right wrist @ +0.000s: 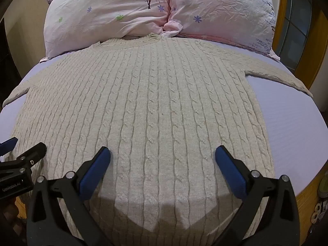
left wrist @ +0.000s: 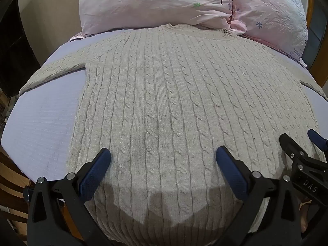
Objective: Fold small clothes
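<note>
Cable-knit sweater (left wrist: 164,102) lies flat on the lavender bed sheet (left wrist: 41,127). Long axis runs 6 to 12 o'clock: hem near the cameras at 6, collar (right wrist: 151,38) at 12, touching the pink pillows (right wrist: 114,10). Sleeves spread toward 9 and 3 o'clock.

Left gripper (left wrist: 164,157): released, jaws wide apart, above the lower body of the knit, holding nothing. Right gripper (right wrist: 163,157): likewise released, empty, above the hem area, just beside the left one.
</note>
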`<state>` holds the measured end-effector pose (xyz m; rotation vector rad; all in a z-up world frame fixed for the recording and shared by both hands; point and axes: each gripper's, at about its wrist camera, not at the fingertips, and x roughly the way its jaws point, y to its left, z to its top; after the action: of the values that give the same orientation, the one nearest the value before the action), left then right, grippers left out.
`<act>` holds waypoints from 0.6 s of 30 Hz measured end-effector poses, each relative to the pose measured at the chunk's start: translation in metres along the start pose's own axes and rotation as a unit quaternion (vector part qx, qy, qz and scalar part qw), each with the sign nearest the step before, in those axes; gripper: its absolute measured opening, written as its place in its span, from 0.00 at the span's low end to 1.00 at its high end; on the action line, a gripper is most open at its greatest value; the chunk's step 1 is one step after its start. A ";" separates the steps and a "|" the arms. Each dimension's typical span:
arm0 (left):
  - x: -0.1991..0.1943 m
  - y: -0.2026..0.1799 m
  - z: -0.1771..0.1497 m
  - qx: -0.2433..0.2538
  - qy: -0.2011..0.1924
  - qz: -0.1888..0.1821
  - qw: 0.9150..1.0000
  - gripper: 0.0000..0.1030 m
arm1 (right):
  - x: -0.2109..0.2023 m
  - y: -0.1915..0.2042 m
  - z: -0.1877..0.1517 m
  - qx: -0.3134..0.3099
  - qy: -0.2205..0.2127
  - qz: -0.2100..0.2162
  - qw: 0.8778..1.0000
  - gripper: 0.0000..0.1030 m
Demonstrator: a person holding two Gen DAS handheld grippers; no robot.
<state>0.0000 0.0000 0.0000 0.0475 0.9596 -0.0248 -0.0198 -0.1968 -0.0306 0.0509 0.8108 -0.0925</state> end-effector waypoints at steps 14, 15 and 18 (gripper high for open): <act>0.000 0.000 0.000 0.000 0.000 0.000 1.000 0.99 | 0.000 0.000 -0.001 0.000 0.000 0.000 1.000 0.98; 0.000 0.000 0.000 0.000 0.000 0.000 1.000 0.99 | 0.000 0.000 -0.001 0.000 0.000 0.000 1.000 0.98; 0.000 0.000 0.000 0.000 0.000 0.000 1.000 0.99 | 0.000 0.000 0.000 0.000 -0.001 0.000 1.000 0.98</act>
<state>0.0000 0.0000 0.0001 0.0475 0.9590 -0.0249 -0.0203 -0.1969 -0.0307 0.0505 0.8097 -0.0925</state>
